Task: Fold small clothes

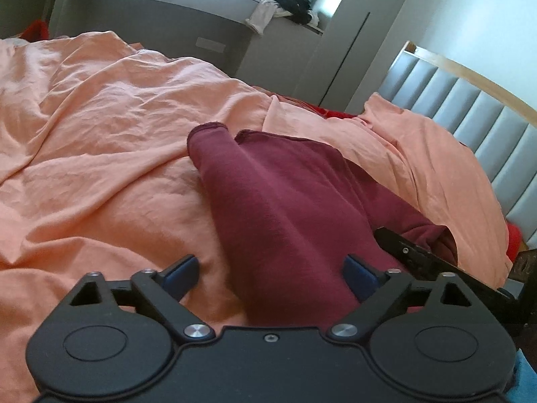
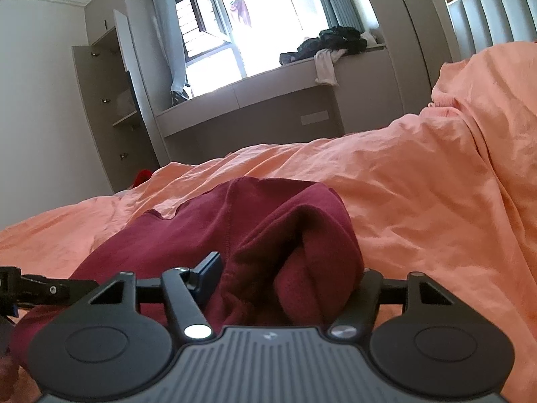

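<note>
We have both grippers at the near end of the maroon garment (image 1: 268, 201), which lies on the peach bedsheet (image 1: 100, 168). Our left gripper (image 1: 272, 272) stands wide open, its blue pads (image 1: 181, 273) spread, with the cloth running up between them but not pinched; we judge it is placed to take one near corner. Our right gripper (image 2: 288, 278) is also spread, with a thick bunch of the garment (image 2: 268, 235) filling the gap; whether it presses the cloth we cannot tell. Working side by side, they could draw the near edge over in one fold. The sheet is soft and rumpled, so the cloth may drag. Farther off stand a padded headboard (image 1: 470, 107), a window ledge (image 2: 251, 84) with a heap of dark clothes (image 2: 335, 42), and an open cabinet (image 2: 110, 100).
</note>
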Available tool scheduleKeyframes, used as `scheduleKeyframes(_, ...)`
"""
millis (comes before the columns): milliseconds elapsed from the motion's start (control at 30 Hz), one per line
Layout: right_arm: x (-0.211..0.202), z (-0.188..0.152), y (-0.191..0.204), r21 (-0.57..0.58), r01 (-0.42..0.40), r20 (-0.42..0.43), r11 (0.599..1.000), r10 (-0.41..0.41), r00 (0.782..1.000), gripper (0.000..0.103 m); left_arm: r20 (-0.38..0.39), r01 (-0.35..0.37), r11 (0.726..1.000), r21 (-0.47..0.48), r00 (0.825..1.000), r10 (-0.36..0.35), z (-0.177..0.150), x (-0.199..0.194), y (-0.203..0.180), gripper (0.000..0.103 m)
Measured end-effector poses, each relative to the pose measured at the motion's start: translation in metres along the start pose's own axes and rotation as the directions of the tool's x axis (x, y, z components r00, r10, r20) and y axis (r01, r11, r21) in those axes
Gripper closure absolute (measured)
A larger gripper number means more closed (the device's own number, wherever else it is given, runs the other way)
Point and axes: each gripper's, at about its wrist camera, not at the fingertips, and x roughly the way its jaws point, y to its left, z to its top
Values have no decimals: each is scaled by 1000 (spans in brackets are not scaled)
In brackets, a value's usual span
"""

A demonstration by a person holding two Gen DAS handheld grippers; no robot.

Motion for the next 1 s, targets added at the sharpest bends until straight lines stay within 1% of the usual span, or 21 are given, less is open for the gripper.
scheduleKeyframes(67,0,-1,1,-7,4,8,1000,-4,1000,34,0,12,1000,13,1000,-12,2,0,-2,23)
scheduleKeyframes(200,1,-2,2,-1,13,15,1000,-13,1000,33,5,15,999,34,1000,-15,3,1,-6,31)
scheduleKeyframes(233,1,-2,2,3,14,15,1000,-14,1000,32,9,14,999,42,1000,-15,1,-1,-6,35)
scheduleKeyframes(267,1,-2,2,3,15,15,1000,-15,1000,32,15,13,999,48,1000,-14,0,-2,-6,42)
scheduleKeyframes(300,2,-1,2,1,16,14,1000,-16,1000,33,21,9,998,55,1000,-11,0,-2,-8,46)
scheduleKeyframes(333,1,-1,3,0,15,13,1000,-15,1000,35,25,6,998,65,1000,-8,-1,-3,-9,52)
scheduleKeyframes(367,1,0,3,-1,13,18,1000,-13,1000,41,33,-1,997,78,999,-2,-1,-4,-12,58)
scheduleKeyframes(400,-1,-1,3,-4,11,27,1000,-11,1000,45,45,-12,995,95,999,8,-1,-5,-14,62)
scheduleKeyframes(433,-2,-1,5,-14,14,36,1000,-13,999,49,58,-21,993,113,998,14,-2,-6,-16,68)
scheduleKeyframes(467,-3,0,8,-34,22,45,999,-20,999,53,68,-26,991,128,998,18,-2,-7,-18,73)
scheduleKeyframes(567,-7,-1,24,-127,57,89,990,-46,995,60,109,-37,987,155,994,20,-1,-11,-20,79)
scheduleKeyframes(600,-8,-1,29,-157,70,112,985,-52,992,62,125,-36,986,160,992,16,0,-14,-20,80)
scheduleKeyframes(667,-13,0,38,-196,86,169,977,-53,984,69,154,-42,982,182,988,13,1,-19,-22,81)
scheduleKeyframes(733,-17,2,49,-236,100,224,967,-46,974,72,197,-64,976,210,980,22,3,-26,-24,82)
scheduleKeyframes(833,-19,4,67,-294,99,281,951,-13,959,73,267,-129,955,269,962,55,6,-37,-27,82)
scheduleKeyframes(933,-12,3,84,-338,93,314,936,19,949,75,346,-207,926,317,934,90,8,-50,-24,82)
scheduleKeyframes(1000,-5,1,95,-370,87,330,925,43,943,75,407,-257,901,349,908,101,10,-59,-21,82)
